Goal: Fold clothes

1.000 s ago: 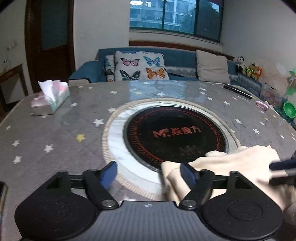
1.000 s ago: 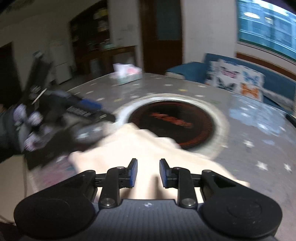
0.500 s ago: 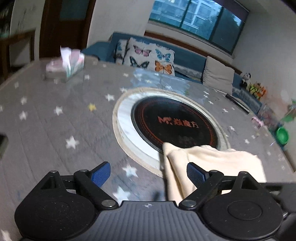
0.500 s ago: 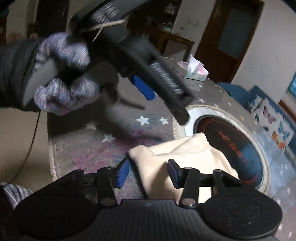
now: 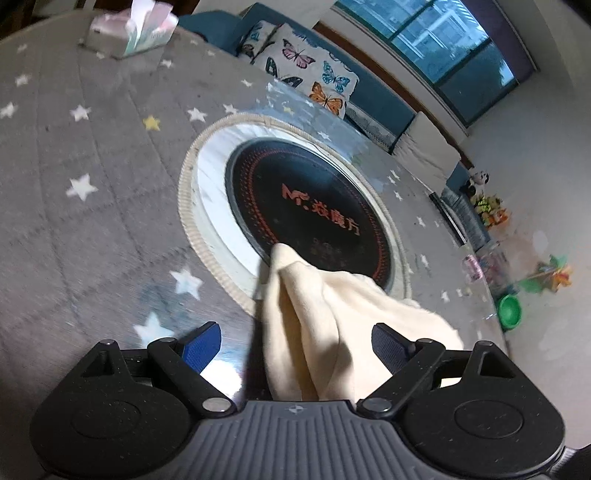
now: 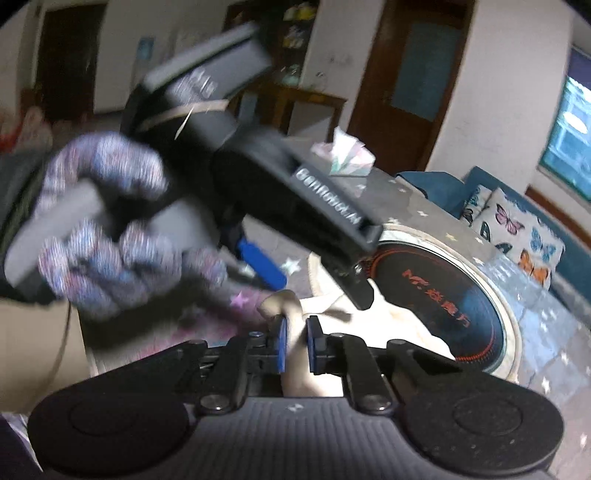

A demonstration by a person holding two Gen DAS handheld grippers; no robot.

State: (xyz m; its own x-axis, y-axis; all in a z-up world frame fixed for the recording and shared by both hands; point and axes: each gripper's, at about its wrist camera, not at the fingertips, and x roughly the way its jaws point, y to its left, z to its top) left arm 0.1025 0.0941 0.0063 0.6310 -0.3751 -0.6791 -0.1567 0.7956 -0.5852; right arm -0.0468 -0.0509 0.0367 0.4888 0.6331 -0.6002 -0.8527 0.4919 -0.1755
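Note:
A cream garment (image 5: 332, 314) lies bunched on the grey star-patterned table (image 5: 74, 221), partly over the black round cooktop (image 5: 306, 210). My left gripper (image 5: 295, 343) is open wide, its blue pads either side of the cloth and above it. In the right wrist view my right gripper (image 6: 295, 343) is shut on a fold of the cream garment (image 6: 291, 328) near its corner. The left gripper's body, held by a gloved hand (image 6: 110, 229), hovers just above and in front of it.
A tissue box (image 5: 133, 29) stands at the table's far left. A blue sofa with butterfly cushions (image 5: 306, 70) is behind the table. A remote (image 5: 448, 218), a green bowl (image 5: 509, 310) and small items lie at the right edge.
My right gripper has closed on the garment's edge. My left gripper has tilted and moved over the cloth, still open.

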